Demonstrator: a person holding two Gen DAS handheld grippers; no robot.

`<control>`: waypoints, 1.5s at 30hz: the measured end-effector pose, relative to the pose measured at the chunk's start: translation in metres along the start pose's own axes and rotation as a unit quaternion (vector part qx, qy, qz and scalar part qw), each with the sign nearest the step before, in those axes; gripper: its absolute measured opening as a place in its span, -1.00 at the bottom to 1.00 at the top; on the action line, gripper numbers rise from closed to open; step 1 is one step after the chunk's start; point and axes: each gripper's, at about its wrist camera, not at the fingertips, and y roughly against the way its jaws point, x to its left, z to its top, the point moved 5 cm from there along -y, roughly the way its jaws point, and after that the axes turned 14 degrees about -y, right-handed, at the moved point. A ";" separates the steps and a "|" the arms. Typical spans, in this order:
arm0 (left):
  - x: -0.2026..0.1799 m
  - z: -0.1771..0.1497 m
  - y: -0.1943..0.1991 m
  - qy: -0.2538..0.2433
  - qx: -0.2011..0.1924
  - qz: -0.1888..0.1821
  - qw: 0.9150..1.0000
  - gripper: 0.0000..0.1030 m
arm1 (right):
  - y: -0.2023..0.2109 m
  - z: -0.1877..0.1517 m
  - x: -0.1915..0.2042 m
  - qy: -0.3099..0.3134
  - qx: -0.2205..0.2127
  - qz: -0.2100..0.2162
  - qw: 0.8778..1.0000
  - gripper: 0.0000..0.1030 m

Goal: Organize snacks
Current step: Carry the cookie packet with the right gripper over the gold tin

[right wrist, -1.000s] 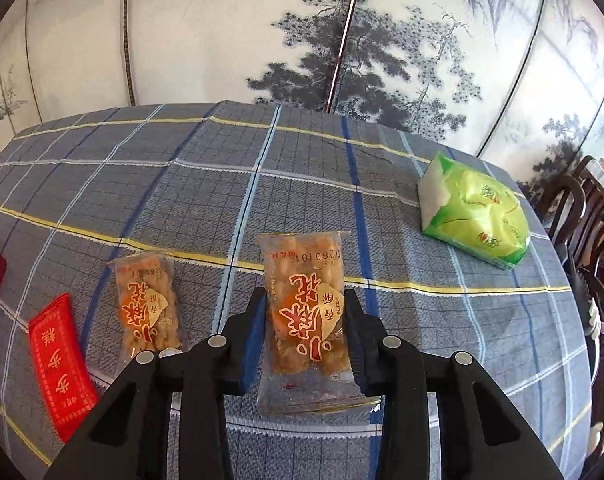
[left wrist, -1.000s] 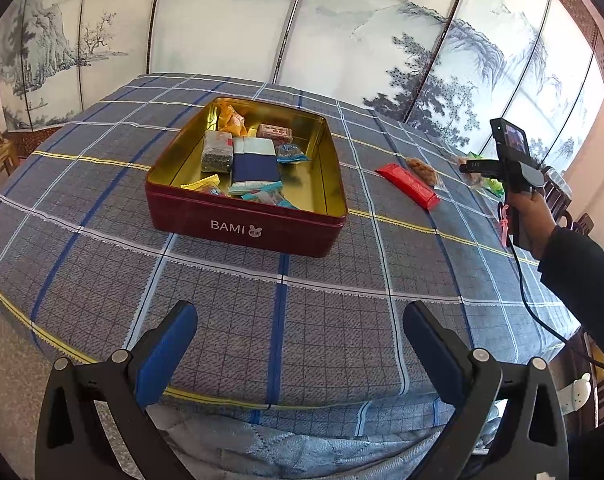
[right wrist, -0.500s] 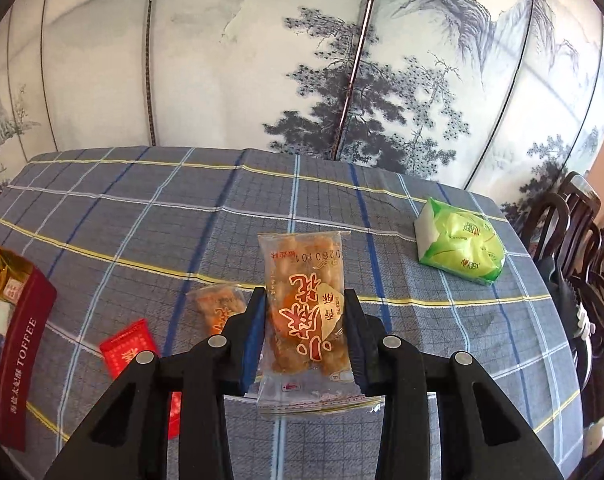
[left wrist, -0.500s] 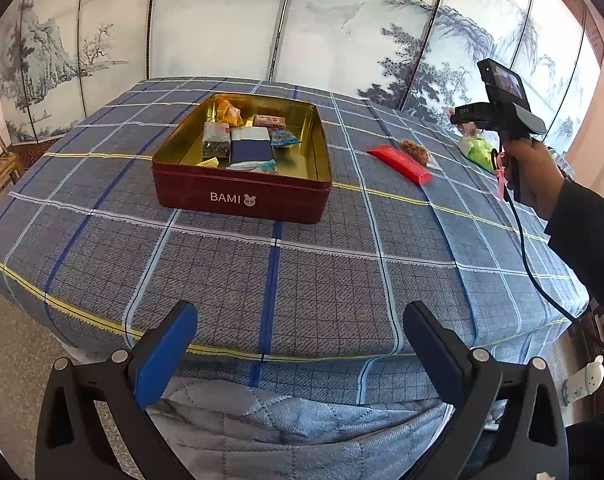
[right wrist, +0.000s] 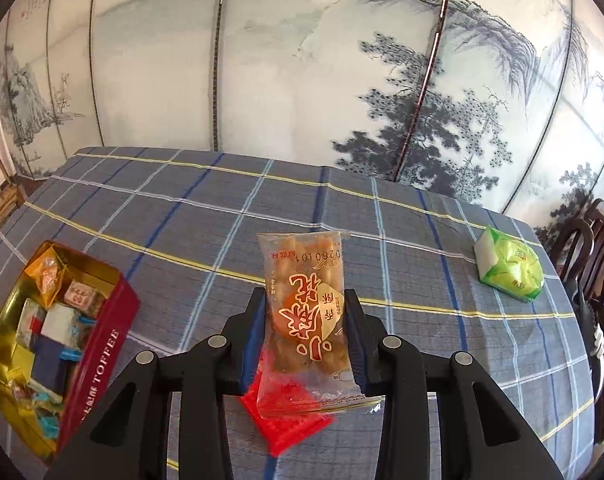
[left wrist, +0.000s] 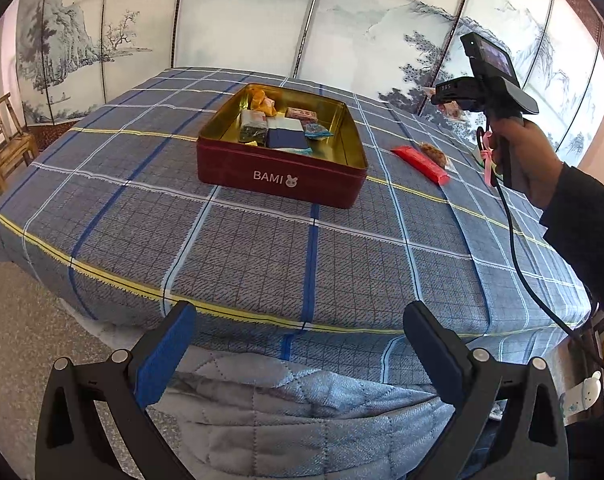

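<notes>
Your right gripper [right wrist: 305,332] grips the snack packet [right wrist: 305,312] above the table, mid-carry; next, swing left over the tin [right wrist: 62,344] and let go. Left gripper [left wrist: 298,344] hangs open, empty.

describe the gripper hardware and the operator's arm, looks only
Left gripper: black angular frames, silver rivets, blue pads. Right gripper: same build; seen from the left camera it has a black pistol handle, small screen on top, black cable, pink tie. Hand bare, sleeve dark.

Left view low off table edge, right view raised above table, both showing tin [left wrist: 282,152] [right wrist: 58,344]
</notes>
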 end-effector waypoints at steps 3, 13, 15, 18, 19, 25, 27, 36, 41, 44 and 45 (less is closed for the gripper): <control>0.005 -0.004 0.002 0.007 0.000 0.003 1.000 0.98 | 0.003 -0.006 0.025 0.010 0.001 0.011 1.000 -0.26; 0.021 -0.013 0.003 0.031 -0.002 0.006 1.000 0.98 | 0.012 -0.029 0.096 0.025 0.022 0.056 0.998 -0.26; 0.024 -0.014 0.003 0.034 -0.002 0.005 0.999 0.98 | 0.014 -0.034 0.108 0.030 0.023 0.060 0.997 -0.26; 0.028 -0.016 0.003 0.040 -0.001 0.006 0.999 0.98 | 0.015 -0.044 0.123 0.029 0.033 0.071 0.996 -0.26; 0.029 -0.017 0.003 0.041 -0.001 0.006 0.999 0.98 | 0.016 -0.048 0.129 0.030 0.036 0.074 0.996 -0.26; 0.035 -0.022 0.004 0.050 -0.002 0.007 0.999 0.98 | 0.019 -0.077 0.162 0.052 0.051 0.090 0.993 -0.26; 0.038 -0.023 0.004 0.054 -0.001 0.008 0.998 0.98 | 0.021 -0.086 0.171 0.061 0.053 0.093 0.992 -0.26; 0.045 -0.030 0.005 0.065 0.000 0.009 0.998 0.98 | 0.024 -0.116 0.194 0.087 0.065 0.096 0.989 -0.26; 0.045 -0.033 0.006 0.068 0.000 0.010 0.998 0.98 | 0.024 -0.128 0.196 0.092 0.073 0.095 0.989 -0.26; 0.045 -0.033 0.005 0.070 0.001 0.010 0.998 0.98 | 0.024 -0.130 0.197 0.094 0.075 0.096 0.988 -0.26; 0.045 -0.033 0.005 0.070 0.001 0.010 0.998 0.98 | 0.024 -0.131 0.198 0.095 0.075 0.096 0.988 -0.26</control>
